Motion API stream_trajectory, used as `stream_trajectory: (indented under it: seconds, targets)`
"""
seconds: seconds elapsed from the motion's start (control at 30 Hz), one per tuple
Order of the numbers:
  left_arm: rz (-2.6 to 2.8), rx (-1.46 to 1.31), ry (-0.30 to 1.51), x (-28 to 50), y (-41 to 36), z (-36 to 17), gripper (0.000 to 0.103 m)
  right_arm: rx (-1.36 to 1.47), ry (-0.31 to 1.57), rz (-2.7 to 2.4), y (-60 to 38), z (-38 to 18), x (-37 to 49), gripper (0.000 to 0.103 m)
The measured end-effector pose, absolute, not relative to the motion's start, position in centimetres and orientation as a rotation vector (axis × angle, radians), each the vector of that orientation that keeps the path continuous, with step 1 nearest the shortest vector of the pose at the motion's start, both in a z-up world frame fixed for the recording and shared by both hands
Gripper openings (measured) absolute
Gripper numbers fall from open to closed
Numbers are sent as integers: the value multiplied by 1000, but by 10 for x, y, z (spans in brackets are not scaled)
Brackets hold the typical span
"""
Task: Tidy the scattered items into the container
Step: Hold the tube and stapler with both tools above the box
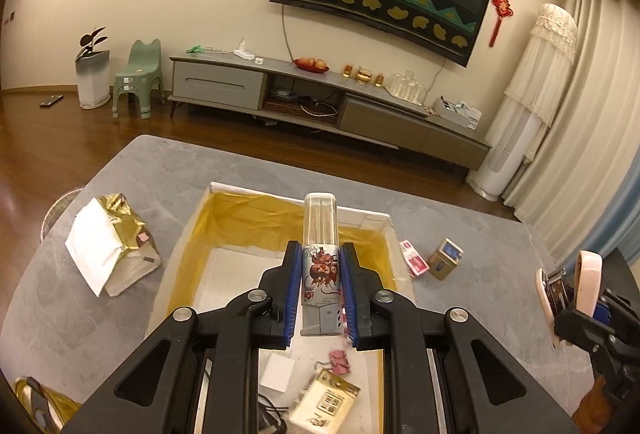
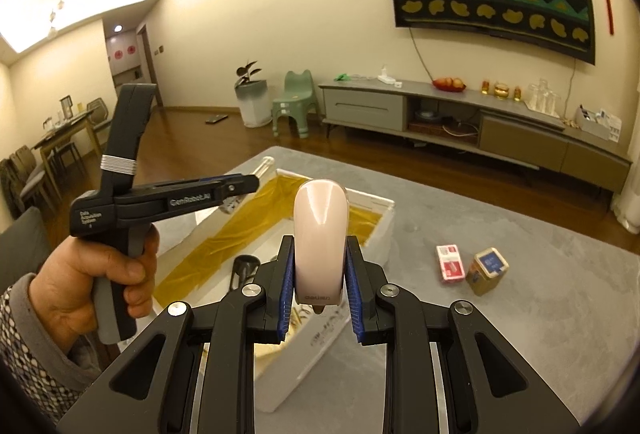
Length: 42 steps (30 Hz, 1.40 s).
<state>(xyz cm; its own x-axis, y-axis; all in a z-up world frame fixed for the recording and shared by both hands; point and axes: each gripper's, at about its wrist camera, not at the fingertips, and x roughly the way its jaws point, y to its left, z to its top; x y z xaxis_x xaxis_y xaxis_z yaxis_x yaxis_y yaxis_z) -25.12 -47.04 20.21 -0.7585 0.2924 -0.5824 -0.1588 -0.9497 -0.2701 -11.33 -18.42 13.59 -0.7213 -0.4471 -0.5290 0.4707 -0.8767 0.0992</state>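
Gold-lined box point(image 1: 224, 230) on the worktop point(image 1: 132, 170) is hovered over: a toothpick dispenser point(image 1: 320, 266) is clamped in the left tongs point(image 1: 320, 290), a pink stapler point(image 2: 320, 246) in the right tongs point(image 2: 320, 290), ready for dropping in

The box point(image 1: 384, 230) sits mid-frame on the table point(image 1: 168, 170) in the left wrist view. A bag point(image 1: 110, 246) lies left of it. Right of it lie a card pack point(image 1: 414, 258) and a tin point(image 1: 445, 259), just beside each other. Clips point(image 1: 340, 362) and a packet point(image 1: 324, 400) lie inside the box at lower centre.
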Motion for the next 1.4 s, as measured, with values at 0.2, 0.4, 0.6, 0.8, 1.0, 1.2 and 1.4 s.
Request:
stream_trajectory:
  seconds: [0.2, 0.4, 0.6, 0.8, 1.0, 1.2, 1.4]
  targets:
    - [2729, -988, -343, -262, -482, 191, 20, 775, 108, -2509, -207, 137, -132, 25]
    - [2705, -1012, -432, -274, -495, 183, 20, 816, 141, -2487, -226, 131, -153, 25]
    - [2643, -1043, -593, -288, -515, 172, 20, 870, 167, -2464, -240, 126, -179, 25]
    - [2630, -1057, -642, -294, -523, 169, 20, 943, 185, -2426, -256, 115, -206, 25]
    - [2621, -1104, -683, -305, -527, 161, 20, 1021, 207, -2392, -275, 97, -229, 25]
    - [2633, -1141, -698, -311, -525, 156, 20, 1082, 255, -2373, -287, 79, -251, 25]
    - [2606, -1201, -772, -322, -527, 141, 20, 1133, 325, -2348, -294, 62, -269, 25]
